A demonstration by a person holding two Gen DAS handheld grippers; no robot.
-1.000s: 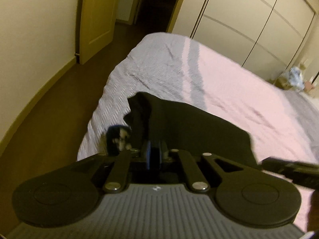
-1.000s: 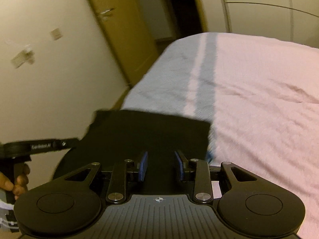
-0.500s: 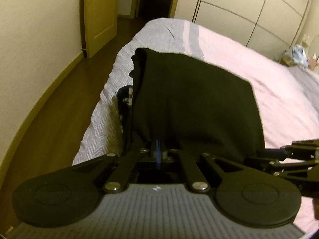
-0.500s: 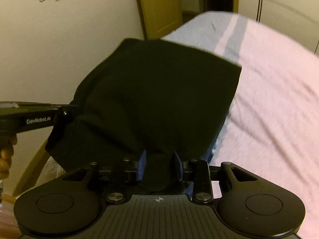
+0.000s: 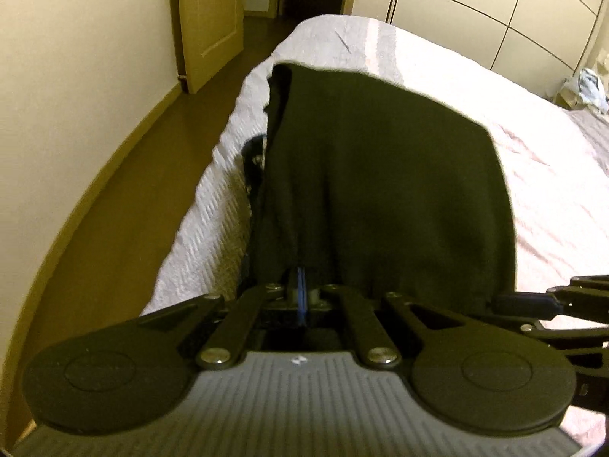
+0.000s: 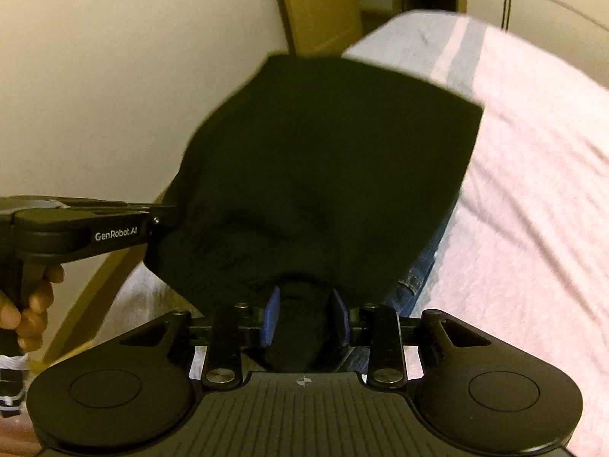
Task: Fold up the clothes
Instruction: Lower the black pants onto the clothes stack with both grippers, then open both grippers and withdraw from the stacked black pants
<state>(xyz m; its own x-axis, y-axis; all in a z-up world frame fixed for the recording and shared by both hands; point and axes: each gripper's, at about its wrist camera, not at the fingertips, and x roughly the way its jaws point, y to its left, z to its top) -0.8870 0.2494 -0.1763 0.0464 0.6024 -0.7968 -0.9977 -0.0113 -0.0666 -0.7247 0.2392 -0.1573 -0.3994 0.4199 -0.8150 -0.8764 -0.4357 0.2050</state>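
Black garment (image 5: 380, 190) hangs over the bed (image 5: 533, 175) edge, pinched thin by the left gripper (image 5: 301, 297) and bunched between the right gripper (image 6: 304, 316) pads, mid-fold, so next probably calls for laying it flat evenly.

We count one black garment (image 5: 380, 190), one pair of jeans (image 6: 422, 270) beneath it, one bed (image 5: 552, 198), two claws, one door (image 5: 213, 19).
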